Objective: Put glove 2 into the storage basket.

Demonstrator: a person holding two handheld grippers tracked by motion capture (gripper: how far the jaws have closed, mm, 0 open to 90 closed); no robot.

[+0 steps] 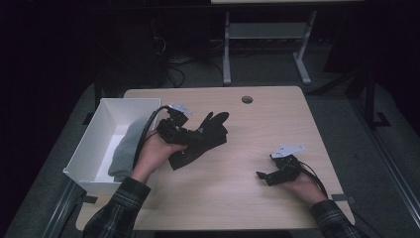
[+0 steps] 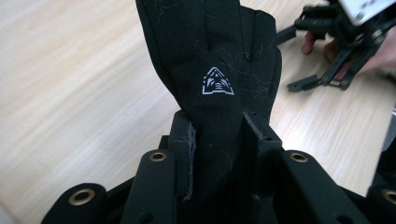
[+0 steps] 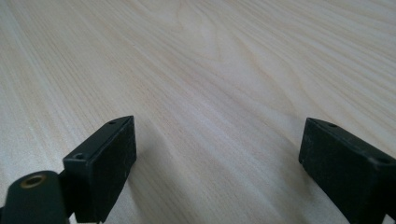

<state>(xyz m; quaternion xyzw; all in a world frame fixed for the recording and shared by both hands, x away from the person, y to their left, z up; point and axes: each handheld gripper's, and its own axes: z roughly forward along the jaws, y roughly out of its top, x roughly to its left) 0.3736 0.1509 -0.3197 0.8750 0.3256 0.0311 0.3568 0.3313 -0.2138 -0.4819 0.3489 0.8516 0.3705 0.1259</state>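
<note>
Black glove (image 1: 203,136) looks light, soft and floppy: it'll sag and swing when lifted, fabric grippy, not fragile. Best hold is prob. the cuff/wrist end where cloth bunches thick; a single finger could slip out. Left gripper (image 1: 190,137) has its jaws clenched on the glove's narrow end, cloth pinched between the pads, rest hanging just right of the white bin (image 1: 94,144). Looks: dark knit w/ lint specks, small white triangular logo (image 2: 217,82) on the back, fingers pointing away from the bin. Grey cloth (image 1: 126,148) lies inside the bin. Right gripper (image 1: 270,175) sits well right of the bin on the table (image 1: 237,198), jaws spread wide, nothing between them.
</note>
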